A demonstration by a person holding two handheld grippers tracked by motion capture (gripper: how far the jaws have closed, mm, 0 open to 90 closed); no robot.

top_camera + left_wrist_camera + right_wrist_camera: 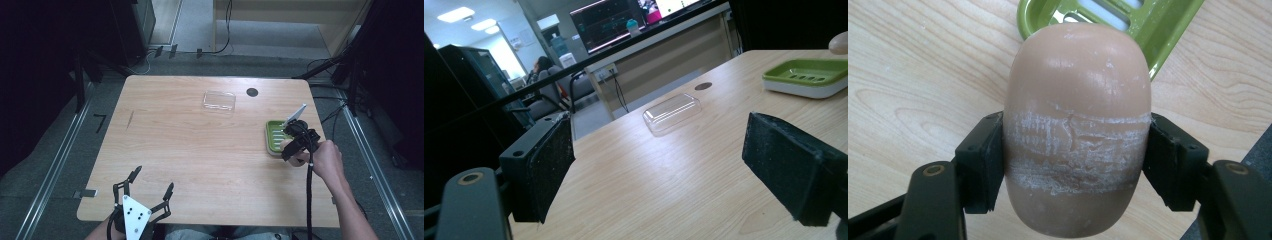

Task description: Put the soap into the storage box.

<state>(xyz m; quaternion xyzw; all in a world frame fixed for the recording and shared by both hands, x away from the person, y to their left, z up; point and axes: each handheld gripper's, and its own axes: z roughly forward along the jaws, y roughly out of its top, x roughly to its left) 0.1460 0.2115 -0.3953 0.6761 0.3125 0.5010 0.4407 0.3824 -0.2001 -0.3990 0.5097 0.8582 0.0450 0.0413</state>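
A tan oval bar of soap (1077, 130) sits between the black jaws of my right gripper (1075, 165), which is shut on it; a whitish scuffed band runs across its middle. Just beyond it lies the green soap dish (1168, 25). From above, my right gripper (292, 145) hovers over the near edge of the green dish (272, 131) at the table's right side, and a bit of soap (285, 145) peeks out. My left gripper (150, 187) rests at the front left edge, jaws spread wide with nothing between them. Its own view shows the dish (804, 75) far right.
A clear plastic lid (219, 100) lies toward the back middle of the wooden table (190, 150), also seen in the left gripper view as the lid (671, 112). A dark round hole (252, 92) is behind it. Cables and rails run along the floor either side.
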